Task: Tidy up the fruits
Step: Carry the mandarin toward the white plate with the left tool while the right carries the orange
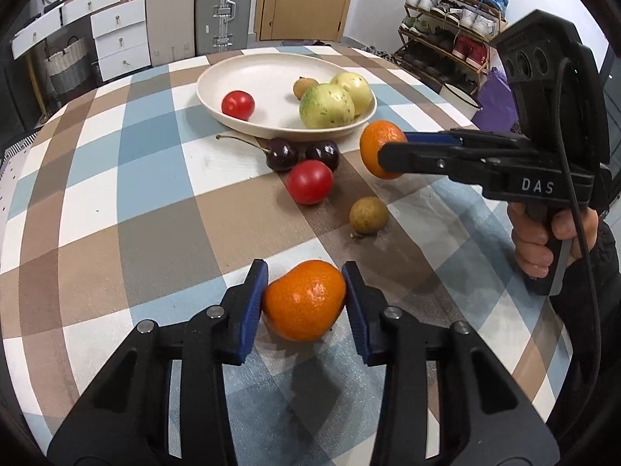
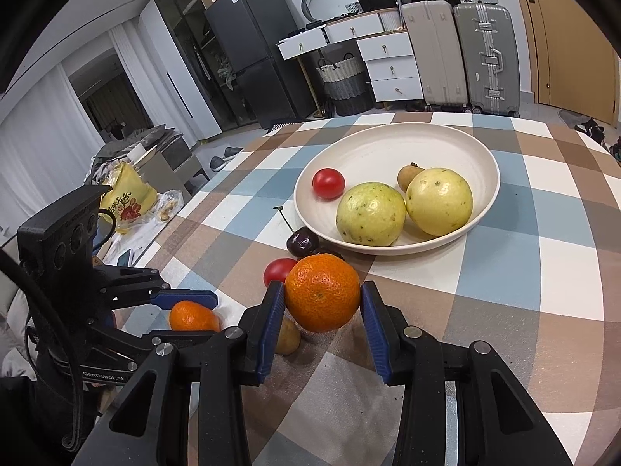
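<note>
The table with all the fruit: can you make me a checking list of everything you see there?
Surface: checked tablecloth covers the table.
Job's things: cream plate holds two yellow-green fruits, one red tomato and one small brown fruit. On the cloth: two dark cherries, a red tomato, a brown fruit.
Clutter: nothing seen on the table.
Grippers: left gripper jaws are around a mandarin; right gripper holds another mandarin.
Cables: black cable on the right gripper.
Surroundings: suitcases, drawers, shoe rack, fridge.
</note>
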`<state>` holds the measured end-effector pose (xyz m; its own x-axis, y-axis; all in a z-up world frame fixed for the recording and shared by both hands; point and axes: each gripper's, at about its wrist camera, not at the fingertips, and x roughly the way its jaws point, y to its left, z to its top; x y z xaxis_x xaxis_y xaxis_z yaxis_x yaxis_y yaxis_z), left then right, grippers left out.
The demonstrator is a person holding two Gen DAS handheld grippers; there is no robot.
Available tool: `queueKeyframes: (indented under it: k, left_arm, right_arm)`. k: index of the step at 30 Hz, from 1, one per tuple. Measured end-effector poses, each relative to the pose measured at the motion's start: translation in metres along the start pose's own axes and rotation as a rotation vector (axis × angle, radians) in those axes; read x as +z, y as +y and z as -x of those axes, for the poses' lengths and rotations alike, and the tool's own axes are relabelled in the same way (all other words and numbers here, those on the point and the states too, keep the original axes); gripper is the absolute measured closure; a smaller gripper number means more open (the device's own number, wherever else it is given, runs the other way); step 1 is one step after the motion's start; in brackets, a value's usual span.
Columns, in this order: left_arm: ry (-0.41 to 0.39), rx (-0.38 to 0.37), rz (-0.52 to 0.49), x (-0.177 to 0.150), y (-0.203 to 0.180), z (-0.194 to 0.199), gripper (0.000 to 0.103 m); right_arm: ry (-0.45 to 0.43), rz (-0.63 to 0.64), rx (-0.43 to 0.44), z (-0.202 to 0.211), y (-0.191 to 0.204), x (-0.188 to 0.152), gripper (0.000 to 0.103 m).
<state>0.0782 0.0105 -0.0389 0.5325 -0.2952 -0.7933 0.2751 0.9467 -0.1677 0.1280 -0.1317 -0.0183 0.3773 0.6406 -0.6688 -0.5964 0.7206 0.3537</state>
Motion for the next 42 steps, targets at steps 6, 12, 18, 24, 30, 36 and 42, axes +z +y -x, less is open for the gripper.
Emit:
queueKeyframes:
  k: [6,12,18,24,30,36,42]
  left_arm:
    - [-0.077,0.016,0.025,0.005,0.002,0.008,0.067]
    - [-0.140,0.015,0.079,0.011,0.010,0.015,0.067]
    - [-0.163,0.035,0.113,0.013,0.015,0.017,0.067]
    - [-0.207,0.075,0.150,0.021,0.015,0.021,0.067]
    - [-0.218,0.095,0.161,0.036,0.011,0.017,0.067]
    - [-0.243,0.085,0.164,0.062,0.003,0.015,0.067]
    - [-0.289,0.075,0.152,0.093,-0.005,0.023,0.067]
  right_arm:
    - [-0.034,0.013,0.005,0.007,0.003,0.000,0.063]
    - [-0.099,0.027,0.021,0.018,0.005,0.003,0.063]
    - [-0.148,0.023,0.025,0.027,0.004,0.003,0.063]
    - [-0.229,-0.006,0.016,0.041,-0.005,0.006,0.063]
    - [-0.283,-0.063,-0.010,0.055,-0.020,0.008,0.063]
    - [-0.290,-0.101,-0.018,0.062,-0.030,0.013,0.063]
    - [-0.267,-0.102,-0.049,0.060,-0.031,0.030,0.063]
